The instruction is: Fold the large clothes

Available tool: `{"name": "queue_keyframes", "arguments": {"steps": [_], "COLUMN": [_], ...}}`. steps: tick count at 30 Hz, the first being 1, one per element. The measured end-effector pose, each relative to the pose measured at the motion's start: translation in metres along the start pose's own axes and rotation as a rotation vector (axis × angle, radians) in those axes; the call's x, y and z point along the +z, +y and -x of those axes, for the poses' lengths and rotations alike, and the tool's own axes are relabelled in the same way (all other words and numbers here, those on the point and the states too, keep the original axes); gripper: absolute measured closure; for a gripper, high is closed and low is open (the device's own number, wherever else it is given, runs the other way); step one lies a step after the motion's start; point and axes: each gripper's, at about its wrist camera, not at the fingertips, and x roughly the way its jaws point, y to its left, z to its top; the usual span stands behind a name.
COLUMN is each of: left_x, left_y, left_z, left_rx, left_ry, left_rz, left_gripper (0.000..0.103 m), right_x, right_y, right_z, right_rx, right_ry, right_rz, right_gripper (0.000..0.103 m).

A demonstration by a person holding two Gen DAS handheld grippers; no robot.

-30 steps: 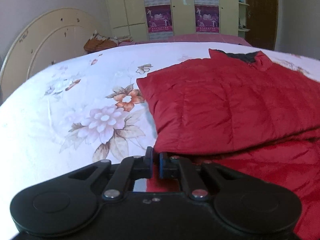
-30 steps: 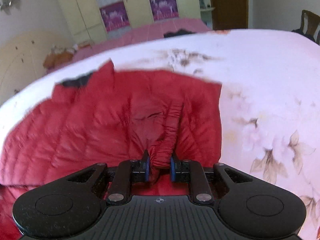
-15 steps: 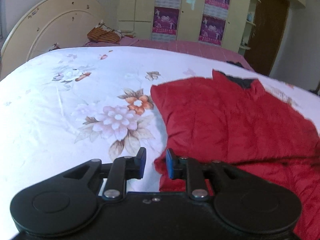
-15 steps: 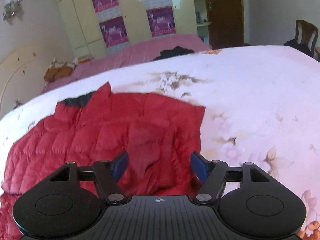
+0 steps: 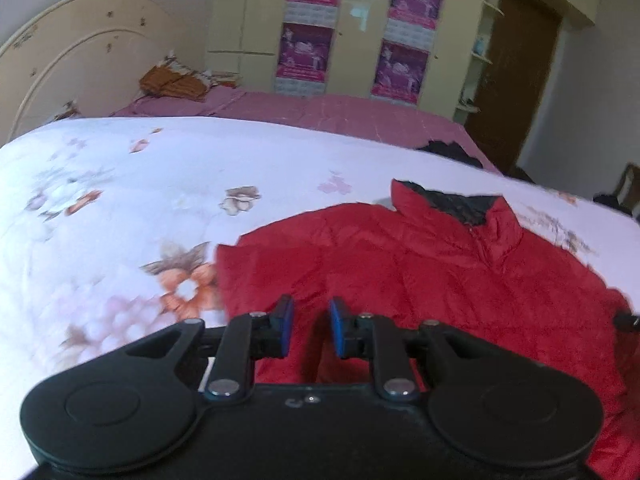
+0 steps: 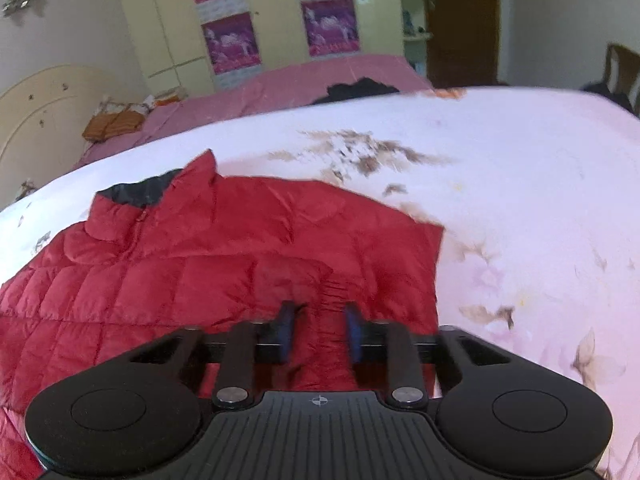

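A bed covered by a white sheet printed with pink and orange flowers is seen across both views. Behind it, a second bed with a pink cover is set against a cream wardrobe hung with purple posters, and a brown door is seen to the right of the wardrobe.

A red quilted jacket is spread flat on the flowered sheet, its stand-up collar with a dark lining turned toward the far side of the bed. In the right wrist view a sleeve is seen folded across the jacket's front.

The left gripper is held above the jacket's left part, near its edge on the sheet; its jaws are narrowly parted, and nothing is pressed between the blue pads. The right gripper is held above the folded sleeve near the jacket's right edge; its jaws are closing, a narrow gap is left between them, and no fabric is seen pinched there.
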Motion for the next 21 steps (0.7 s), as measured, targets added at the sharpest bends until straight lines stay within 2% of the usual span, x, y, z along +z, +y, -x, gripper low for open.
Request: {"name": "queue_keyframes", "arguments": {"steps": [2, 3, 5, 9, 10, 11, 13, 16, 19, 21], "left_x": [-0.003, -0.006, -0.012, -0.010, -0.007, -0.005, 0.000, 0.007, 0.008, 0.005], "left_y": [-0.001, 0.001, 0.006, 0.004, 0.004, 0.003, 0.001, -0.005, -0.012, -0.017], "left_z": [-0.015, -0.022, -0.029, -0.026, -0.022, -0.016, -0.007, -0.008, -0.017, -0.022], "left_rx": [0.014, 0.027, 0.042, 0.060, 0.062, 0.062, 0.065, 0.055, 0.056, 0.069], "left_ry": [0.031, 0.048, 0.053, 0.053, 0.041, 0.023, -0.020, -0.031, -0.013, -0.004], "left_rz": [-0.017, -0.017, -0.014, -0.026, -0.019, -0.016, -0.016, -0.022, -0.017, -0.031], "left_gripper": [0.088, 0.089, 0.089, 0.090, 0.090, 0.089, 0.084, 0.083, 0.083, 0.083], "right_x": [-0.001, -0.004, -0.010, -0.006, -0.003, 0.000, 0.006, 0.017, 0.022, 0.020], "right_y": [0.001, -0.002, -0.007, -0.004, -0.008, -0.011, -0.012, -0.004, 0.018, 0.034], "right_z": [-0.001, -0.009, -0.022, -0.021, -0.016, -0.010, 0.003, 0.009, 0.002, -0.007], "right_rx": [-0.057, -0.079, -0.082, -0.089, -0.092, -0.097, -0.115, -0.076, -0.009, 0.005], "right_ry": [-0.023, 0.003, 0.051, 0.052, 0.034, 0.007, -0.063, -0.107, -0.085, -0.071], "right_rz": [0.039, 0.039, 0.027, 0.058, 0.032, 0.007, -0.013, -0.005, 0.038, 0.087], "right_gripper": [0.082, 0.082, 0.082, 0.082, 0.078, 0.068, 0.056, 0.054, 0.054, 0.054]}}
